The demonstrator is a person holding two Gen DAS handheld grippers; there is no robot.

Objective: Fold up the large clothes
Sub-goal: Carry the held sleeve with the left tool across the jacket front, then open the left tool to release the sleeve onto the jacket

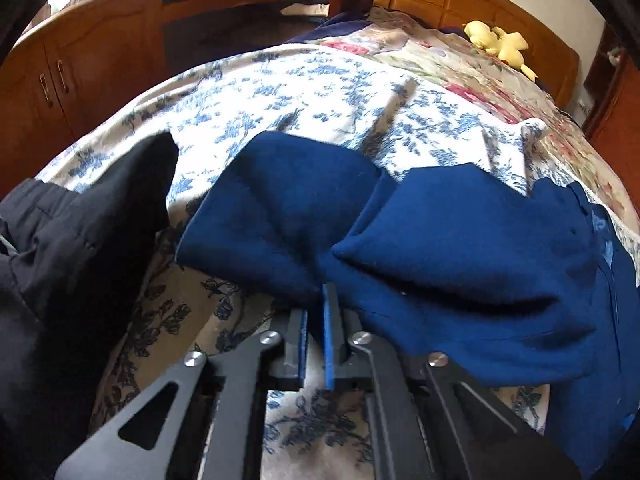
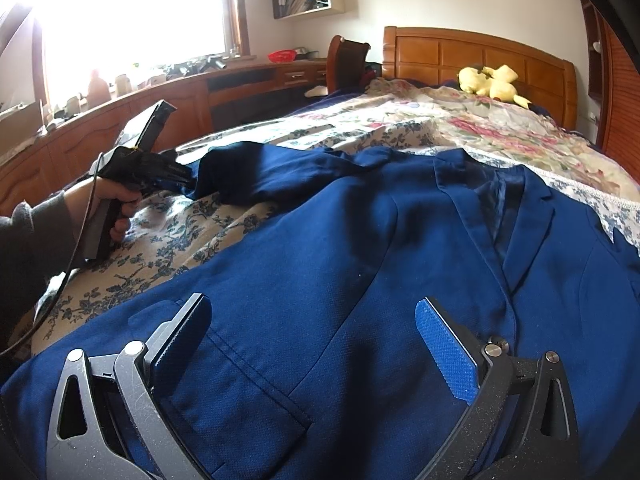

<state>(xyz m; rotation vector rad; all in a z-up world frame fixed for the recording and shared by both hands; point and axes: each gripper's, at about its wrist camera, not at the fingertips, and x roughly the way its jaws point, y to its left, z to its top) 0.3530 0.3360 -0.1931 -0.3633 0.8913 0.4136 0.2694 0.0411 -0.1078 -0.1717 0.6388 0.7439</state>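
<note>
A dark blue suit jacket [image 2: 360, 240] lies spread front-up on the floral bedspread [image 2: 168, 240], its collar and lapels toward the headboard. One sleeve [image 1: 288, 208] stretches out to the left. My left gripper [image 1: 316, 300] is shut on the edge of that sleeve, with blue cloth bunched over its tips. In the right wrist view the left gripper [image 2: 184, 178] shows in a person's hand at the sleeve's end. My right gripper [image 2: 312, 304] stands open just above the jacket's lower front near a pocket flap [image 2: 256, 372], nothing between its fingers.
A black garment [image 1: 80, 240] lies on the bed's left side. A yellow plush toy [image 2: 490, 82] sits by the wooden headboard [image 2: 480, 56]. A wooden desk with cabinets [image 2: 168, 108] and a chair [image 2: 348, 64] run along the left of the bed.
</note>
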